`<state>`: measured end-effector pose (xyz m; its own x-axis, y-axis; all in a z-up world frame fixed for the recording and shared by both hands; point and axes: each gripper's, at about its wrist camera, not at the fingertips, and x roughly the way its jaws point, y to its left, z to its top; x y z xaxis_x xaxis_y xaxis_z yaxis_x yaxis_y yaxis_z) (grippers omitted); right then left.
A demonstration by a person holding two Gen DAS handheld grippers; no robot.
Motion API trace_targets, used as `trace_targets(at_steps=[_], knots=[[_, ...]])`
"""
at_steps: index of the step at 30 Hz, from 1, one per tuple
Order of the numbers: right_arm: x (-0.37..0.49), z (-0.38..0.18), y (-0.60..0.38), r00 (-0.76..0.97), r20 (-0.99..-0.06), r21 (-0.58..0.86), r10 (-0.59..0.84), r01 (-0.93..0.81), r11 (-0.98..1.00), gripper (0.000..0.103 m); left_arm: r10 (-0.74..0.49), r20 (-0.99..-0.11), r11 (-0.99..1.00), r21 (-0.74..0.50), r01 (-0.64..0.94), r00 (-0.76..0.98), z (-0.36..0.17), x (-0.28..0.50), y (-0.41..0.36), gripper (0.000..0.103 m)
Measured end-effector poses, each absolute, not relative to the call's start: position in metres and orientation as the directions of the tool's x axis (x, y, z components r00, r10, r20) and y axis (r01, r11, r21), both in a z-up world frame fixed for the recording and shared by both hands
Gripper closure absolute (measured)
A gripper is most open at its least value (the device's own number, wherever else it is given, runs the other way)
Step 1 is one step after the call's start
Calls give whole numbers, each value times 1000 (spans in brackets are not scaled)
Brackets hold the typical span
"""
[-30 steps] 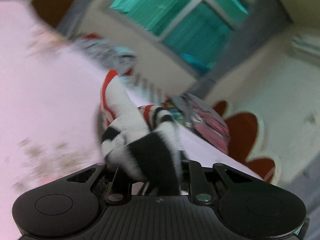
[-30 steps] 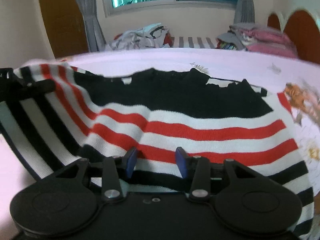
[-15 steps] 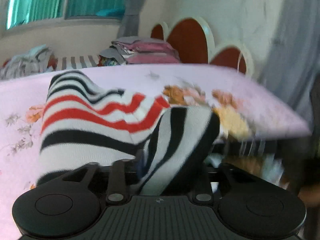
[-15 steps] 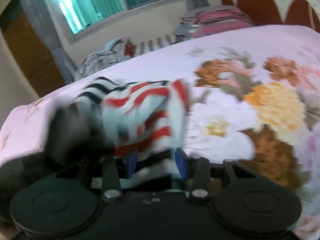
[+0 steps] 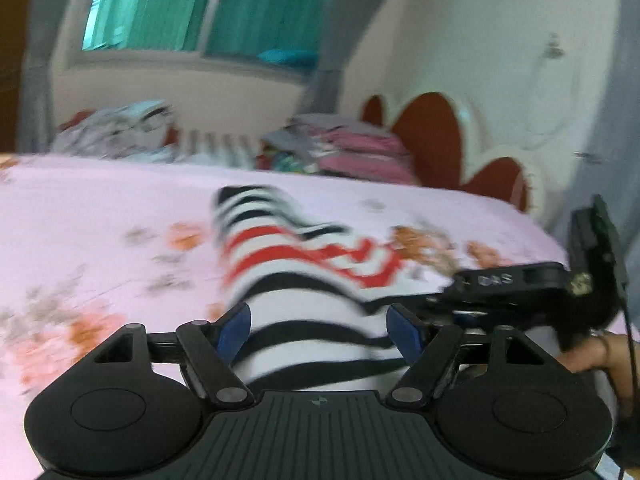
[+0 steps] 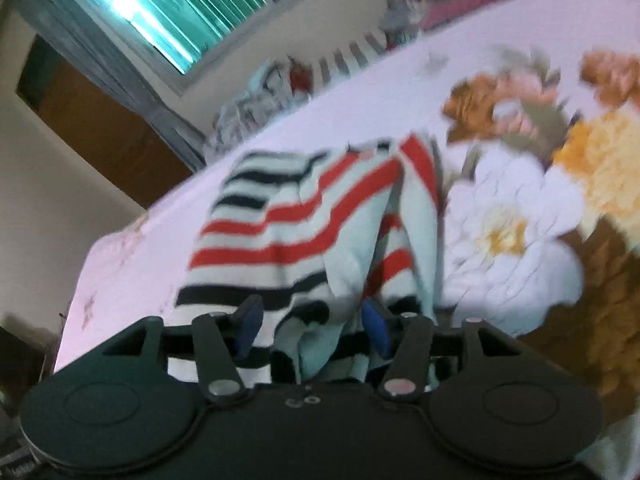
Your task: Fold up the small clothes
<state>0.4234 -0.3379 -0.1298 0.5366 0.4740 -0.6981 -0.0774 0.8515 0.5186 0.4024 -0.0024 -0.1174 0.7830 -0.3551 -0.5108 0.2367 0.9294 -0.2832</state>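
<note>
A small striped garment (image 5: 304, 272), white with black and red stripes, lies bunched and folded over on the pink flowered bedsheet (image 5: 88, 208). My left gripper (image 5: 319, 330) is open, its blue pads (image 5: 234, 330) wide apart with the garment's near edge lying between them. My right gripper (image 6: 312, 326) is open too, its pads (image 6: 376, 328) either side of the garment's (image 6: 304, 216) rumpled near end. The right gripper's body (image 5: 516, 284) shows at the right in the left wrist view, just beside the garment.
A heap of unfolded clothes (image 5: 120, 132) and a stack of folded pink clothes (image 5: 344, 148) sit at the far side of the bed. A red scalloped headboard (image 5: 432, 140) stands at the right. A window (image 5: 208, 8) is behind.
My left gripper has opened and let go of the garment it held. The garment went from spread flat to folded over and bunched. Both cameras have swung fast.
</note>
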Motion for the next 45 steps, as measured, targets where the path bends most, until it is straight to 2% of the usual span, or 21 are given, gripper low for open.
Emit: trace_targets(at_steps=[4,5,6,10,16,21,22,25,30,31,34,37,41,45], knots=[[439,-144,-333,515,-702,546,492,-55,836,48,-323,-551,937,-299,179,770,-135,409,9,29],[443,-147,-331,516,-699,552,495,-50,832,52,-318,-556,937,-306,167,767,-139,412,10,29],[446,-148,-328,518,-698,552,494,-49,832,65,-317,-562,937,-312,159,764,-145,414,10,29],[450,-141,-313,538,-692,502,482,-121,856,79,-320,-571,927,-353,126,756,-155,427,6,29],[434,-100,-317,684,-627,319,373,-211,924,82,-365,-554,914,-364,177,748,-153,439,-17,29],[433,-124,-328,684,-680,214,264,-159,964,82,-363,-573,926,-308,218,735,-159,440,-39,29],[438,-133,-328,648,-706,242,285,-157,957,81,-338,-594,938,-279,207,730,-163,442,-42,29],[445,-137,-334,639,-693,325,333,-135,936,79,-299,-620,953,-235,191,725,-167,444,-42,29],[435,-131,-351,611,-693,404,383,-110,908,67,-321,-663,941,-307,145,676,-183,448,-29,29],[429,-129,-354,609,-692,417,387,-100,904,61,-322,-663,940,-309,144,676,-184,446,-28,29],[412,-129,-370,588,-689,488,425,-57,871,61,-327,-660,939,-308,153,676,-188,444,-28,29],[392,-131,-374,567,-693,512,445,-47,857,66,-344,-661,932,-329,155,667,-189,446,-23,29],[373,-135,-372,558,-699,509,447,-51,859,80,-351,-661,930,-327,166,663,-189,446,-20,29],[371,-142,-376,546,-663,604,512,-14,797,87,-353,-662,932,-315,183,661,-188,446,-12,30]])
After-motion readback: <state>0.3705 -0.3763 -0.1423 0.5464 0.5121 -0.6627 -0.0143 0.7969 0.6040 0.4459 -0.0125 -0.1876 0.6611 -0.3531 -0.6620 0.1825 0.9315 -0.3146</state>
